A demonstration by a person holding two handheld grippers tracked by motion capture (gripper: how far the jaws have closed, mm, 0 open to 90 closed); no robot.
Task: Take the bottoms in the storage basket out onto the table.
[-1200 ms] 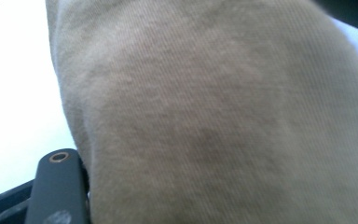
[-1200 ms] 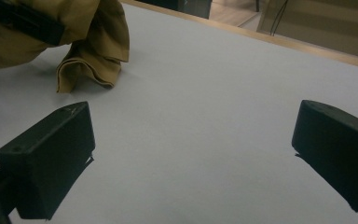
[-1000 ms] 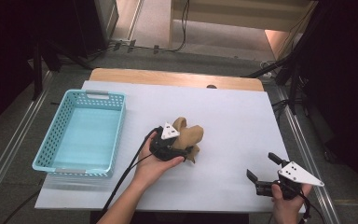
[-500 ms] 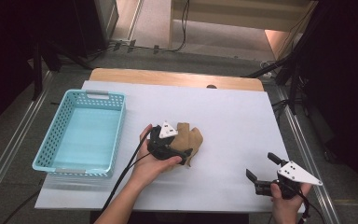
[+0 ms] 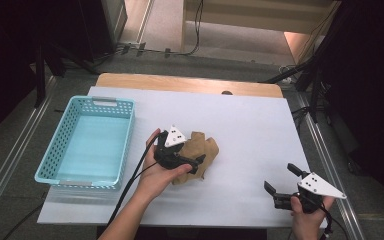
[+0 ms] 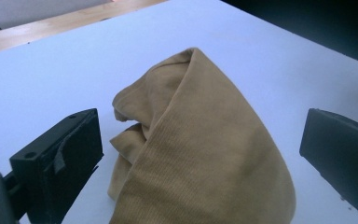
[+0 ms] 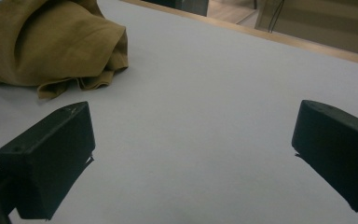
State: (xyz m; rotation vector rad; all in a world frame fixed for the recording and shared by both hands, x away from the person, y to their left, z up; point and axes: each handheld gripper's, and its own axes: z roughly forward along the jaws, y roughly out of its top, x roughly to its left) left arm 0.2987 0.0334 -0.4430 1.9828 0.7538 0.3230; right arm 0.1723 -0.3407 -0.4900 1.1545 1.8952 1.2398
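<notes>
A crumpled tan cloth point(image 5: 206, 148) lies in a heap on the white table top point(image 5: 250, 125), a little left of centre. My left gripper point(image 5: 195, 153) hovers over its left side, held in a hand. In the left gripper view the cloth point(image 6: 205, 140) rises as a folded hump between the jaws, which have just been opening and stand wide apart, their pads clear of the fabric. My right gripper point(image 5: 281, 178) rests near the front right corner, open over bare table. In the right gripper view the cloth point(image 7: 51, 42) lies far off at the upper left.
A light blue plastic basket point(image 5: 55, 145) with nothing in it stands at the table's left. A wooden strip point(image 5: 190, 84) runs along the far edge. Dark floor, cables and metal rails surround the table. Bare white surface lies between the cloth and the right gripper.
The left jaws have let go of the cloth; its raised fold has slumped into a flatter heap. The left hand has lifted slightly. The right gripper has not moved.
</notes>
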